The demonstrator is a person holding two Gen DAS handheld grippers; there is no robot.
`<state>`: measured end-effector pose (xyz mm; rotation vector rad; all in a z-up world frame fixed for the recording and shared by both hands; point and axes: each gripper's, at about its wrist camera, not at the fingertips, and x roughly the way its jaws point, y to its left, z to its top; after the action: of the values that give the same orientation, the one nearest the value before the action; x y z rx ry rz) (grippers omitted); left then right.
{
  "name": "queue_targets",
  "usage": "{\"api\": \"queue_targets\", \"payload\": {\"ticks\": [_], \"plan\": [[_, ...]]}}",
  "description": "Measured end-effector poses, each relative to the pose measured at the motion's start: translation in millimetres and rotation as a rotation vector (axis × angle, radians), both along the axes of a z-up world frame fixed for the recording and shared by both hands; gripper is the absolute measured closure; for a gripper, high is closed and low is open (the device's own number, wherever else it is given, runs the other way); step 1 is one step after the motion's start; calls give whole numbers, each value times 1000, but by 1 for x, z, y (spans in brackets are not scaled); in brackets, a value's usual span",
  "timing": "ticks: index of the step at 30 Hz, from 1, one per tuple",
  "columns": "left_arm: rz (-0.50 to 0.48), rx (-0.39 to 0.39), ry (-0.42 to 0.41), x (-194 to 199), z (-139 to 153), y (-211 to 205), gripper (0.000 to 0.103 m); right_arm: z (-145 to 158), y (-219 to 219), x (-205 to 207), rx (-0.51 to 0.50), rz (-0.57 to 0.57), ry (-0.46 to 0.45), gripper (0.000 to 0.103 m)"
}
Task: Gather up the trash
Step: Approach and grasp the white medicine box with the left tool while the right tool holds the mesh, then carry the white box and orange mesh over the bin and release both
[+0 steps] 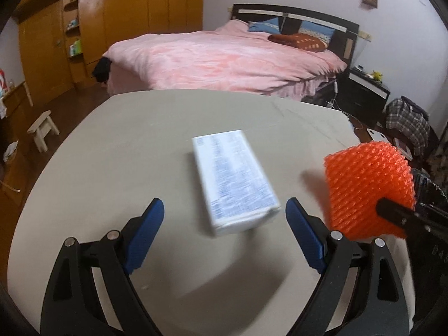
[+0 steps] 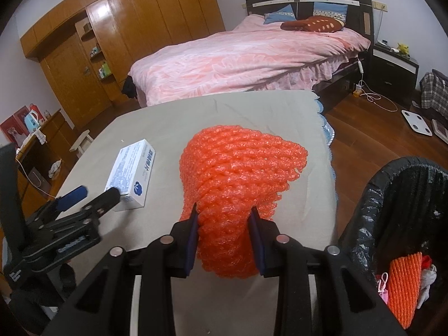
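Observation:
A white printed box [image 1: 235,180] lies on the grey table [image 1: 117,151], just ahead of my left gripper [image 1: 224,210], which is open and empty with the box's near end between its blue fingertips. The box also shows in the right wrist view [image 2: 131,176], with the left gripper [image 2: 92,196] at its near end. My right gripper [image 2: 224,214] is shut on an orange foam net [image 2: 240,179] and holds it above the table. The net shows at the right in the left wrist view [image 1: 369,187].
A black-lined trash bin [image 2: 392,196] stands right of the table, holding another orange net [image 2: 404,282] and scraps. A pink bed [image 2: 246,56] lies beyond the table. A wooden wardrobe [image 2: 126,28], a small stool [image 1: 42,128] and a nightstand [image 2: 392,64] stand around.

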<state>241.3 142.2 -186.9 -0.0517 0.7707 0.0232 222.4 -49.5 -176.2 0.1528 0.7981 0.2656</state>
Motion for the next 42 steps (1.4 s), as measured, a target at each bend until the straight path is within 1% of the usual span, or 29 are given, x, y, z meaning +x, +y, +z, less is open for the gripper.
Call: {"api": "queue_targets", "payload": {"ticks": [3, 6, 9, 10, 11, 12, 13, 14, 17, 21, 25, 26, 29, 32, 35, 37, 39, 42], "plan": [[7, 2, 11, 13, -5, -6, 17, -1, -2, 2, 2, -6, 2, 70], [21, 18, 41, 27, -12, -8, 17, -1, -5, 3, 5, -11, 2, 70], [27, 11, 69, 34, -18, -6, 17, -1, -5, 4, 6, -10, 2, 70], [29, 6, 81, 36, -20, -5, 20, -1, -5, 4, 6, -9, 2, 70], [32, 1, 93, 38, -21, -3, 27, -1, -5, 4, 6, -8, 2, 70], [28, -10, 106, 40, -24, -2, 31, -1, -7, 4, 6, -7, 3, 70], [23, -21, 118, 41, -26, -1, 40, 0, -6, 4, 6, -5, 3, 70], [26, -24, 121, 42, -26, 1, 44, 0, -6, 4, 6, -3, 2, 70], [21, -46, 107, 39, -25, 4, 46, 2, -6, 4, 7, 1, -2, 70], [19, -28, 60, 25, -15, 4, 47, 4, -6, 1, 6, 10, -11, 70], [8, -34, 43, 12, -4, 4, 48, 8, -4, -3, 7, 18, -18, 70], [5, -32, 44, 10, -2, 4, 48, 9, -4, -4, 8, 18, -19, 70], [-9, -25, 78, 5, -6, 2, 47, 10, -4, -5, 5, 22, -16, 70], [-15, -16, 108, 6, -16, 1, 47, 8, -4, -7, 3, 23, -8, 70], [-6, -26, 134, 11, -23, 1, 46, 8, -4, -5, 0, 25, -1, 70], [-1, -25, 139, 13, -25, 2, 46, 8, -3, -5, 0, 24, -2, 70], [-2, -12, 135, 15, -26, 1, 49, 8, -4, -5, 2, 22, -4, 70], [-6, -24, 119, 12, -23, 1, 50, 10, -6, -6, 4, 20, -11, 70]]}}
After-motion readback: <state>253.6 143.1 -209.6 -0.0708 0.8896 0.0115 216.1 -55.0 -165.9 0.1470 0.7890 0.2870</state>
